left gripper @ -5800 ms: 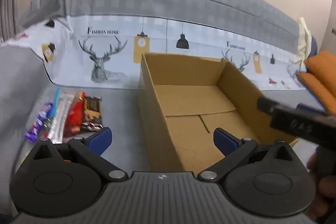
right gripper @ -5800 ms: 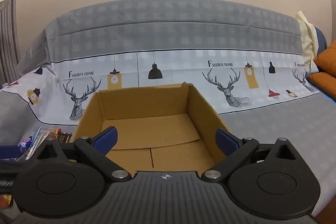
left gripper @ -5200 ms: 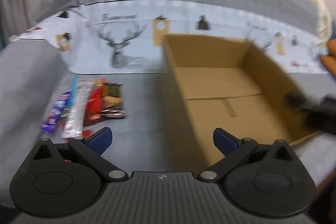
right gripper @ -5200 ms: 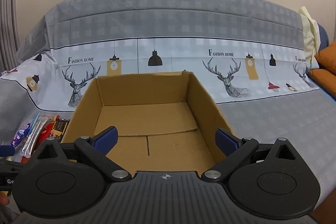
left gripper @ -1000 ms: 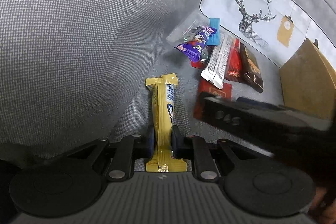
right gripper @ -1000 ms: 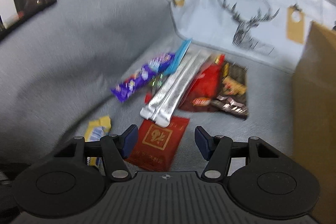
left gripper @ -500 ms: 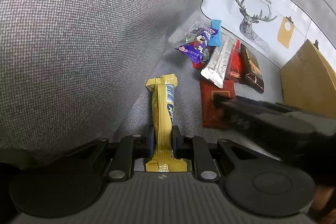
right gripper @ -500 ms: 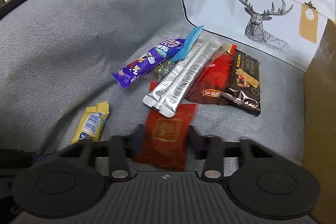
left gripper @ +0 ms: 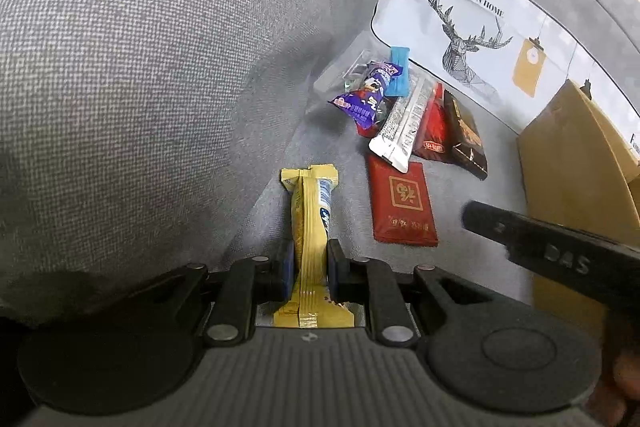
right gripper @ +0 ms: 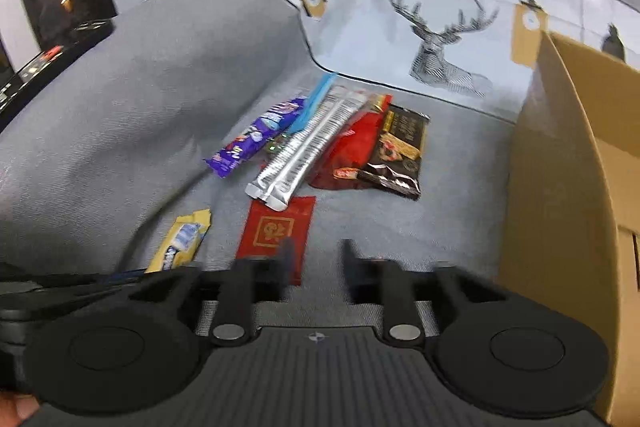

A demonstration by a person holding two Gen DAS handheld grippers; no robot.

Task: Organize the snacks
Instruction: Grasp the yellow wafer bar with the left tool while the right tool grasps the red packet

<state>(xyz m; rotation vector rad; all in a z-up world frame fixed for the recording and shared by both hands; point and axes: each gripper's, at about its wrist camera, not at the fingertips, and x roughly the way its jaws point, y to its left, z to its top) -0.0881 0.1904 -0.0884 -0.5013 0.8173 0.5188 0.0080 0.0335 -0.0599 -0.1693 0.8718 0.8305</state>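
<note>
On a grey fabric sofa seat (left gripper: 120,87), a scatter of snack packets lay beside a brown cardboard box (left gripper: 576,171). The left gripper (left gripper: 307,269) pointed down at the cushion with its jaws drawn close together, the two pads pressing the sides of a yellow snack bar (left gripper: 310,227). The bar lay lengthwise between them, its far end reaching out toward the other packets and its near end tucked under the gripper's body.

Just right of the bar, a flat red packet (left gripper: 402,205) with a gold square mark lay on the seat. Beyond it sat a small heap: a silver stick pack (left gripper: 404,123), a red wrapper (left gripper: 432,127), a dark brown chocolate bar (left gripper: 466,135), a purple wrapper (left gripper: 368,99) and a pale blue strip (left gripper: 399,77). The silver pack's near end overlapped the red packet's far edge.

The right gripper (right gripper: 316,267) hung above the seat, blurred, its jaws partly apart and opening. Nothing was gripped between them; the red packet lay flat on the cushion below, with its near corner hidden behind the left finger. From the left wrist view, the right gripper's black finger crossed in front of the box.

Behind the snacks, a white cover (right gripper: 400,39) printed with a stag draped the sofa back.
</note>
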